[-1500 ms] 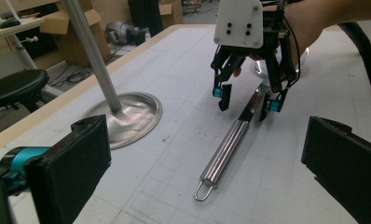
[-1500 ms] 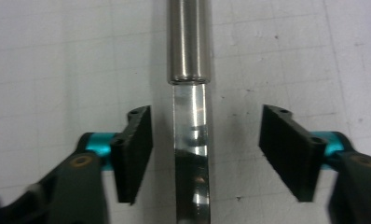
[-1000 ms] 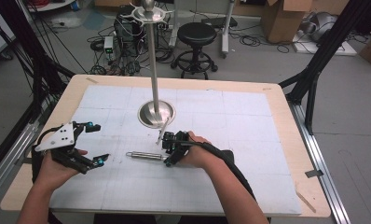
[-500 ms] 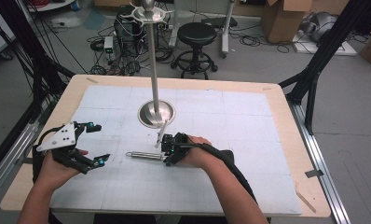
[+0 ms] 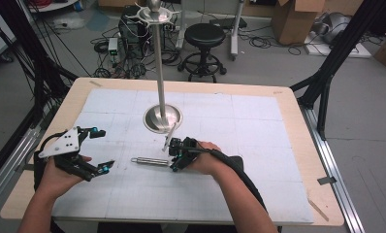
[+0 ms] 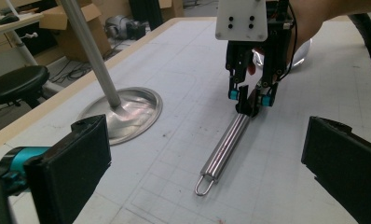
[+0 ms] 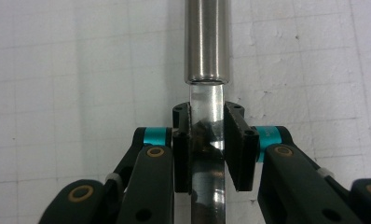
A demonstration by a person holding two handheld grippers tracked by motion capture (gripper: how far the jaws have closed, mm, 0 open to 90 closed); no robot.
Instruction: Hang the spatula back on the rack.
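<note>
Metal rod (image 7: pixel 207 42) cut off by top and bottom edges; its end hidden between right gripper (image 7: pixel 207 149) pads.

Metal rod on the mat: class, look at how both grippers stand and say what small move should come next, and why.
Probably a short straight lift. The right gripper has just closed on one end of the metal rod, which lies flat on the mat. The left gripper hovers open, apart from it. Lifting slowly would test the grip.

stool (image 5: pixel 202 35) | boxes (image 5: pixel 297 19) | cables on floor (image 5: pixel 108 46), perhaps electronics
</note>
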